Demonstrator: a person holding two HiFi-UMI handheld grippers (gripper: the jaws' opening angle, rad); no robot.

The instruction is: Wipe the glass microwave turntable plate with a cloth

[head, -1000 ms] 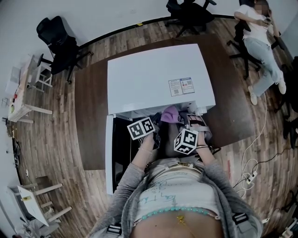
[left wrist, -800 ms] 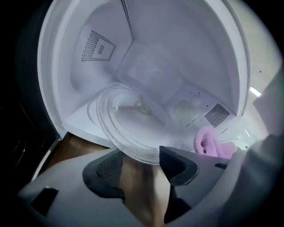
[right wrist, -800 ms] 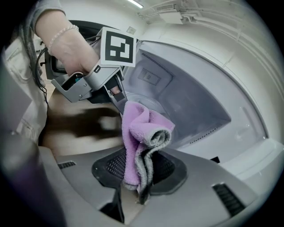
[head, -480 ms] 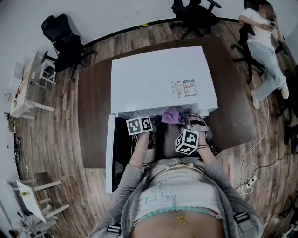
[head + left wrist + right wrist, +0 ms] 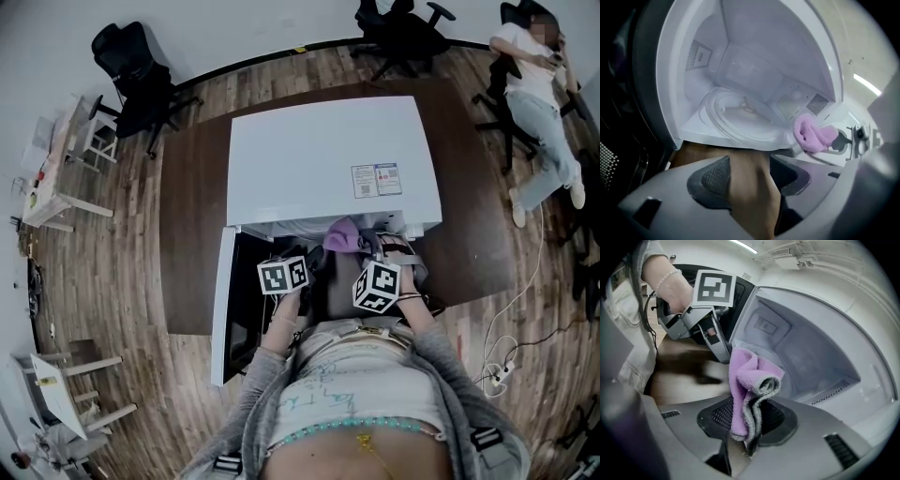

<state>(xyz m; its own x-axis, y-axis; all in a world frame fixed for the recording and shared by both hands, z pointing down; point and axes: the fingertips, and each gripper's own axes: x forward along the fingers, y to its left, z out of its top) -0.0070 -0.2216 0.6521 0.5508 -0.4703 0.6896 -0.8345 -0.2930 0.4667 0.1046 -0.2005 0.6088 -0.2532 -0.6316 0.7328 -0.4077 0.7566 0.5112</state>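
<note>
The glass turntable plate point(image 5: 740, 117) lies on the floor of the open white microwave point(image 5: 319, 159). My left gripper point(image 5: 750, 173) hovers over the brown table just outside the cavity's front edge. Its jaws have just been opening and stand open with nothing between them. In the head view the left gripper point(image 5: 305, 267) sits under its marker cube, left of the right one. My right gripper point(image 5: 747, 416) is shut on a folded purple cloth point(image 5: 750, 390), held up at the cavity's right front corner. That purple cloth point(image 5: 813, 135) is off the plate.
The microwave door point(image 5: 221, 309) hangs open to the left, beside my left gripper. The microwave stands on a dark brown table point(image 5: 187, 234). Office chairs point(image 5: 141, 75) and a seated person point(image 5: 539, 84) are far off on the wooden floor.
My left gripper has drawn back a little from the microwave opening toward my body. The right gripper with the cloth has stayed in place.
</note>
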